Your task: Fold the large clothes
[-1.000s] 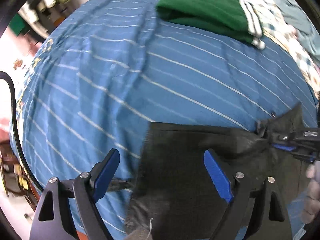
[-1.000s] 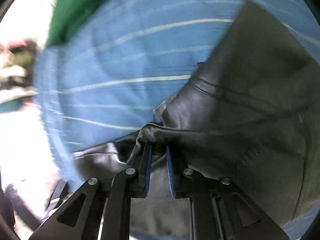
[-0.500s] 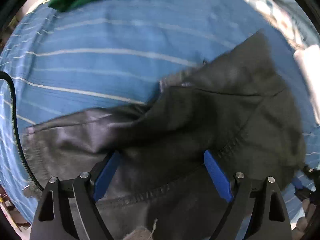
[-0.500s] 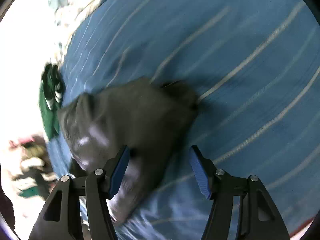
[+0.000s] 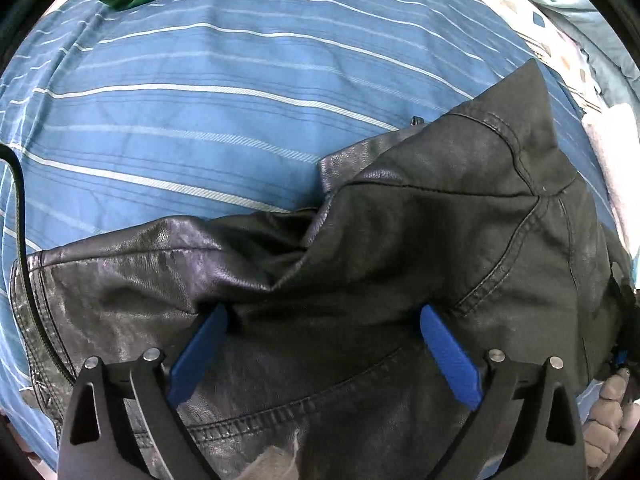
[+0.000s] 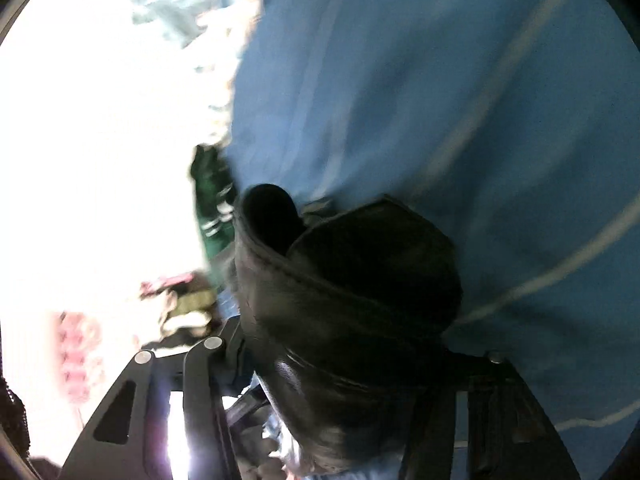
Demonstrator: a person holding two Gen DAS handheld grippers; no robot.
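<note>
Two tools are mine: my left tool (image 5: 322,354) is wide open over the black leather jacket (image 5: 400,240), newly dropped on the blue striped bedsheet (image 5: 200,100), ready for folding, while I cannot tell my right tool's (image 6: 352,400) state.

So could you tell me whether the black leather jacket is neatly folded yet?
Not yet. The black leather jacket lies bunched on the blue striped sheet, one flap tented up.
</note>
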